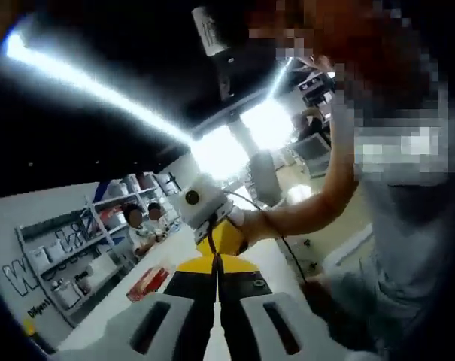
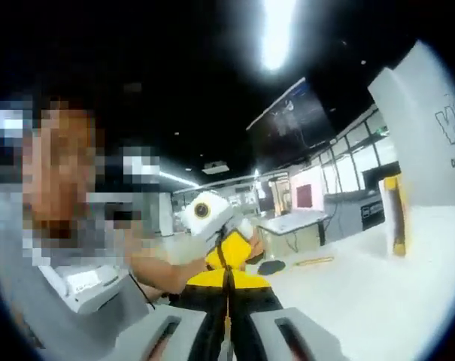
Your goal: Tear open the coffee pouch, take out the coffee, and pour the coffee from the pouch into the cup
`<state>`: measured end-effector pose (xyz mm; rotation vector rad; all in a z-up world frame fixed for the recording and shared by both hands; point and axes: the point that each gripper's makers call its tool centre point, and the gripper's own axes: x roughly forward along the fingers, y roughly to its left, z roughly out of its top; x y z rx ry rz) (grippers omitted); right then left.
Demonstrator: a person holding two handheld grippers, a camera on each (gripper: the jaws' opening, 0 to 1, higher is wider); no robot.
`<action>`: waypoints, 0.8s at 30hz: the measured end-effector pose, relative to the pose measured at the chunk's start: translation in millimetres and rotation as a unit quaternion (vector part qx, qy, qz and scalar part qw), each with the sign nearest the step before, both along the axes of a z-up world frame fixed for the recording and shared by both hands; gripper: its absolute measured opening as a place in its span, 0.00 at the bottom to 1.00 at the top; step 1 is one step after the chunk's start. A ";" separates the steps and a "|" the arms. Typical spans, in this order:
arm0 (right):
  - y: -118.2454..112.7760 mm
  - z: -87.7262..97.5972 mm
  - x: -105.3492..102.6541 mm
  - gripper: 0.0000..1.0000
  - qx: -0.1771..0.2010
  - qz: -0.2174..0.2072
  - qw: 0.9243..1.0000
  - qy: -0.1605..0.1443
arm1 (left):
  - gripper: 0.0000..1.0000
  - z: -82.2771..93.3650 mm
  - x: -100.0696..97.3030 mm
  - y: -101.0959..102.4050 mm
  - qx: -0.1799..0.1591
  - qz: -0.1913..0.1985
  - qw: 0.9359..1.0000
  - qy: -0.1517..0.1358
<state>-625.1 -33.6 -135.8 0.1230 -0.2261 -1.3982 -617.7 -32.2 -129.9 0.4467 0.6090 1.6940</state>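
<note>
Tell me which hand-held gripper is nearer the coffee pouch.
Neither: both touch it. The left hand-held gripper clamps one end of the coffee pouch, the right hand-held gripper the opposite end, facing it.

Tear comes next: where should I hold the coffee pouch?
Pinch the coffee pouch flat at its ends, one gripper from each side, as the left gripper and right gripper do now: it is thin and flat, so opposed pulls should tear it.
</note>
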 end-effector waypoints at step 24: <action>-14.0 -12.1 -8.4 0.00 0.045 0.156 0.965 -0.207 | 0.02 -22.5 -4.6 2.3 -0.274 0.122 0.822 0.484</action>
